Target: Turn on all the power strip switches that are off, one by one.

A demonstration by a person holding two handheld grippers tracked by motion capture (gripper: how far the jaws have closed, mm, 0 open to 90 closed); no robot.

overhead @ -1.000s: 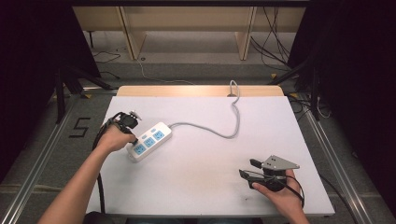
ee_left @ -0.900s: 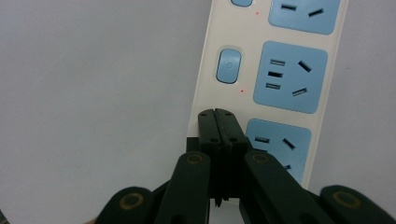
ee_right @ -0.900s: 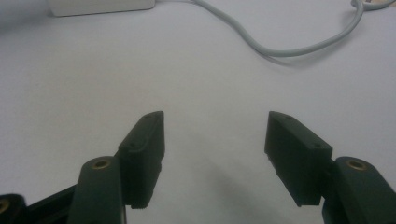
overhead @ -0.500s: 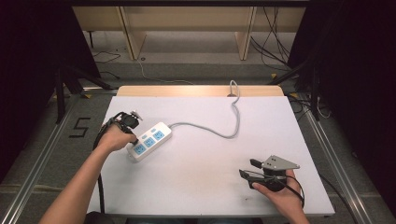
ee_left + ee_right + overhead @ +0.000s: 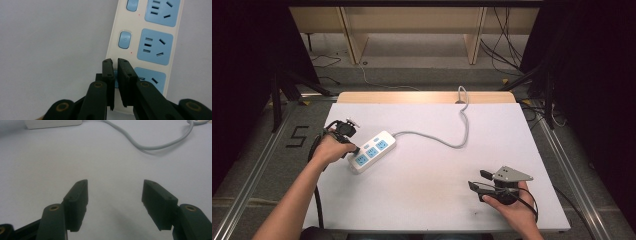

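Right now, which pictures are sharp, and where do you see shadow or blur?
High view: even light, soft detail, dark surroundings beyond the table. Left gripper view: power strip sharp, left gripper slightly soft. Right gripper view: right gripper soft-edged, faint shadow beneath, cable blurred.

Power strip (image 5: 371, 151): cream-white casing, three sky-blue socket panels with dark slots, a small blue switch (image 5: 124, 39) beside each, tiny red dots between switch and panel. Cord (image 5: 447, 140): pale grey. Desk (image 5: 422, 200): matt white top, light wood strip along the far edge. Left tongs (image 5: 114, 65): black, with brass-coloured rivets. Right tongs (image 5: 115, 192): black, same brass rivets; grey three-cornered plate on top. Floor (image 5: 272, 160): grey, with a black "5" marked on it.
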